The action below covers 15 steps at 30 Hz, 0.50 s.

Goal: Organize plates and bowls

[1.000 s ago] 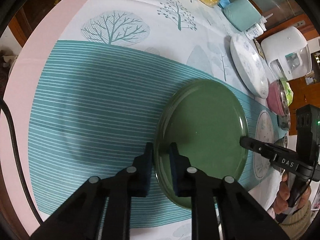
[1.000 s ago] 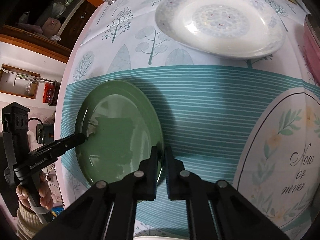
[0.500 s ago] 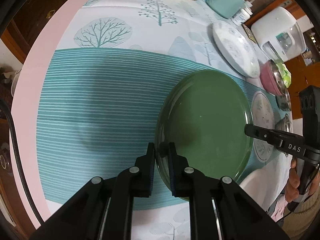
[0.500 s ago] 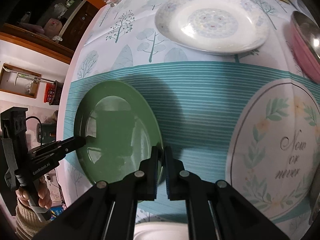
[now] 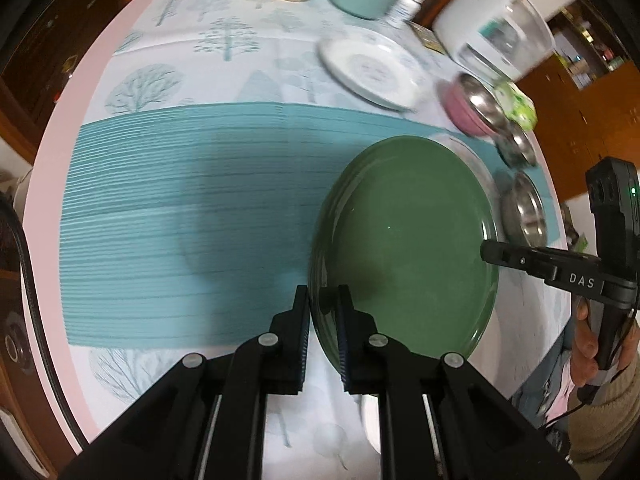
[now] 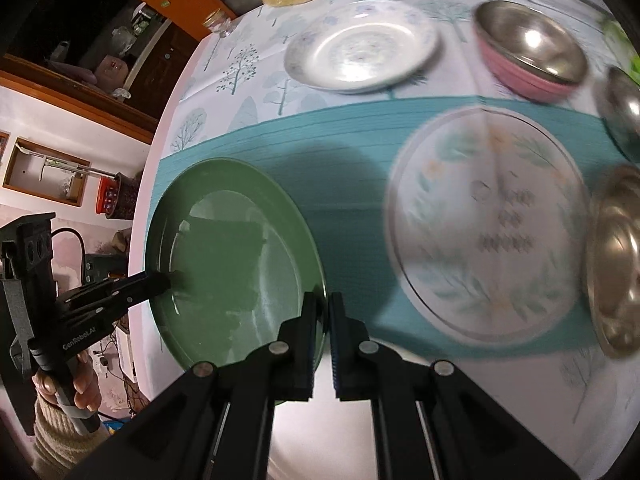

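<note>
A glossy dark-green plate (image 5: 408, 248), round with a shallow raised rim, hung tilted above the tabletop (image 5: 48, 184), pinched at opposite edges by the left tongs (image 5: 323, 308) and the right tongs (image 6: 323, 316), each closed tight on its rim. The right tool read "DAS" in the left wrist view; the left tool's side carried "GenRobot.AI", partly legible, in the right wrist view. Just to the right of the plate in the right wrist view lay a floral plate (image 6: 488, 224) whose lettering was too blurred to read. Beyond stood a white patterned plate (image 6: 360, 44), a pink bowl (image 6: 528, 48) and steel bowls (image 6: 616, 264) on a tree-print cloth (image 5: 224, 40) with a teal striped band. Wooden cabinets lined the room.
</note>
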Each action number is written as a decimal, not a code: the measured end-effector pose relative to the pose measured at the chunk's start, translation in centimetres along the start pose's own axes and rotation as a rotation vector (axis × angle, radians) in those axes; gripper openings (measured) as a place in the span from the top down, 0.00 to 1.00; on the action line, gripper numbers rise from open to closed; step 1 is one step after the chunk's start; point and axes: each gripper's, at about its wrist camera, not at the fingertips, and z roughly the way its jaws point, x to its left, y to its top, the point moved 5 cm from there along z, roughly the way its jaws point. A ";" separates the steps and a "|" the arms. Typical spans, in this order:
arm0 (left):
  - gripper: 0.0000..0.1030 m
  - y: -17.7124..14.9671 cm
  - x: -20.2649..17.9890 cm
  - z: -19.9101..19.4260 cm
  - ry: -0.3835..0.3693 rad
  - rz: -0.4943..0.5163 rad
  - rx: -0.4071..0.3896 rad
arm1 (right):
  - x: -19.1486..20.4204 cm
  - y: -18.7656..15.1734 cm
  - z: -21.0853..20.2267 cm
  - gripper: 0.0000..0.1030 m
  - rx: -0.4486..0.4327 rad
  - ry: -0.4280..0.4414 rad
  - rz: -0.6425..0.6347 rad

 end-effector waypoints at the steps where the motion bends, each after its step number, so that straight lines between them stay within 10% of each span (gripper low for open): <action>1: 0.90 -0.6 -1.0 0.0 -0.005 0.016 0.007 | -0.4 -0.7 -0.5 0.94 -0.003 -0.003 0.007; 15: 0.90 -8.9 -7.7 3.1 -0.021 0.089 0.136 | -6.8 -10.0 -2.8 0.94 0.054 -0.050 0.061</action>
